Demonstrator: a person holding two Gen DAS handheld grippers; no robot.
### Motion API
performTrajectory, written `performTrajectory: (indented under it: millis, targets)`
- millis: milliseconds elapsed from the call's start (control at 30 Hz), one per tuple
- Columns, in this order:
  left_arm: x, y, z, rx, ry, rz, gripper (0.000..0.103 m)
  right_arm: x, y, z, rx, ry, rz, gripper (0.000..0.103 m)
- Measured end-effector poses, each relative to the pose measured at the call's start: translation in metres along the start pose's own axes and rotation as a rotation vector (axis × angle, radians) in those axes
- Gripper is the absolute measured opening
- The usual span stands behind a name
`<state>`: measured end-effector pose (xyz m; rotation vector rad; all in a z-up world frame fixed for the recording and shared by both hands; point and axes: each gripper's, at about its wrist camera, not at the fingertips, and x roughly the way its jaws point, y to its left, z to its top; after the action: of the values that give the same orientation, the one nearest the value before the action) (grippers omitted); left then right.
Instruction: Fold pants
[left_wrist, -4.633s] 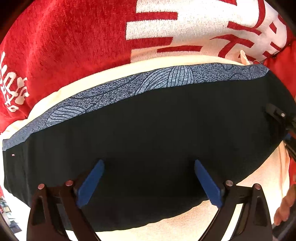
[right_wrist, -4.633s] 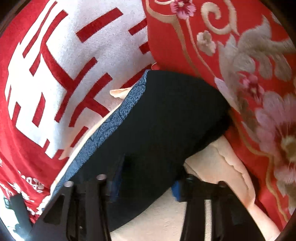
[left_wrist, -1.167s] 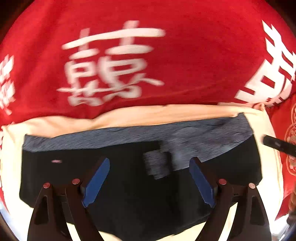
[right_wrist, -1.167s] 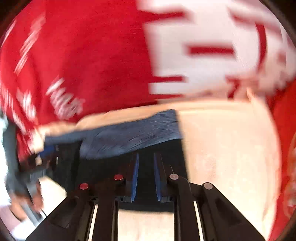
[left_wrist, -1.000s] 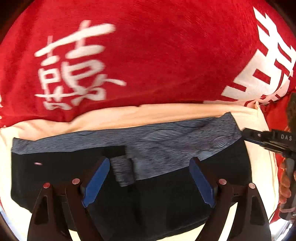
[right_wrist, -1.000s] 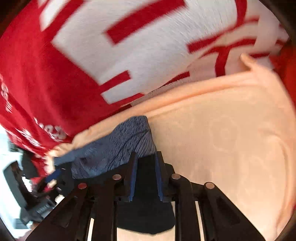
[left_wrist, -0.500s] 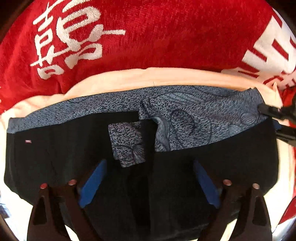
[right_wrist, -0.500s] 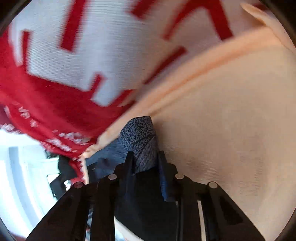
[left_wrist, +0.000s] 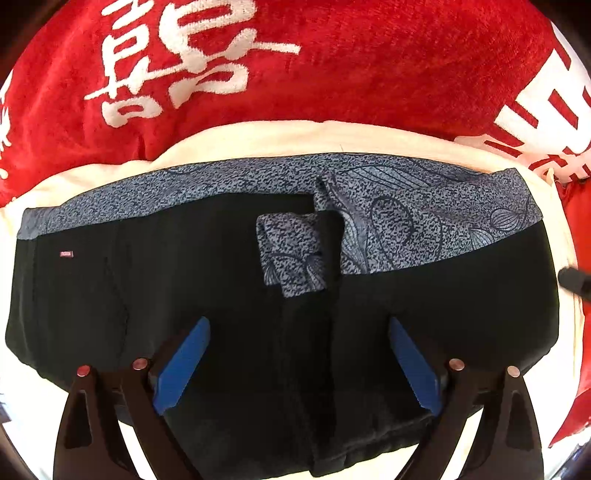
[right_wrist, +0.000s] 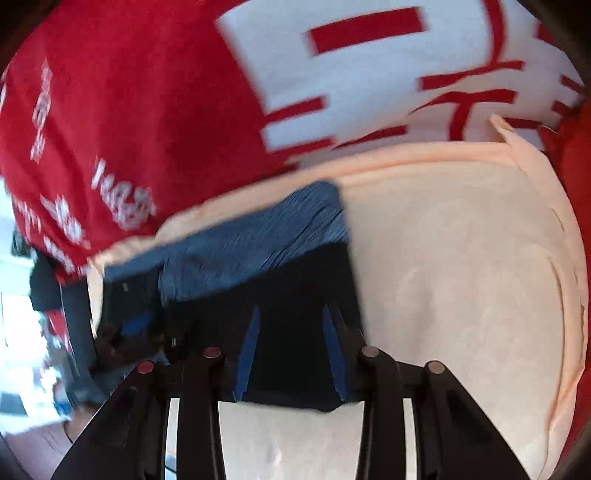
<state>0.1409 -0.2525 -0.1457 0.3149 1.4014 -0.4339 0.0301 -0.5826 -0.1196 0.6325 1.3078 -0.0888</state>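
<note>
On the cream sheet (left_wrist: 258, 136) the black pants (left_wrist: 229, 295) lie folded, long axis left–right, patterned band far; left gripper (left_wrist: 297, 363) wide open, empty – right gripper (right_wrist: 291, 350) part open, holding nothing.

A red plush blanket (left_wrist: 351, 74) with large white characters covers the surface at the back, and a pale peach cloth (right_wrist: 461, 277) is spread over its near part. Black pants (left_wrist: 184, 277) with a speckled grey-blue patterned band (left_wrist: 424, 206) lie flat directly on the peach cloth, which shows along every edge of the pants.
</note>
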Motion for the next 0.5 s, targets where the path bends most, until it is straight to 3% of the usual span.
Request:
performTrajectory:
  millis: [233, 500]
  targets:
    - [-0.011, 0.016, -0.009, -0.01, -0.004, 0.003, 0.097, 0.036, 0.034, -0.019, -0.124, 0.051, -0.136, 0.039]
    - [-0.052, 0.039, -0.03, -0.037, -0.01, 0.009, 0.097, 0.038, 0.041, -0.02, -0.105, 0.062, -0.169, 0.042]
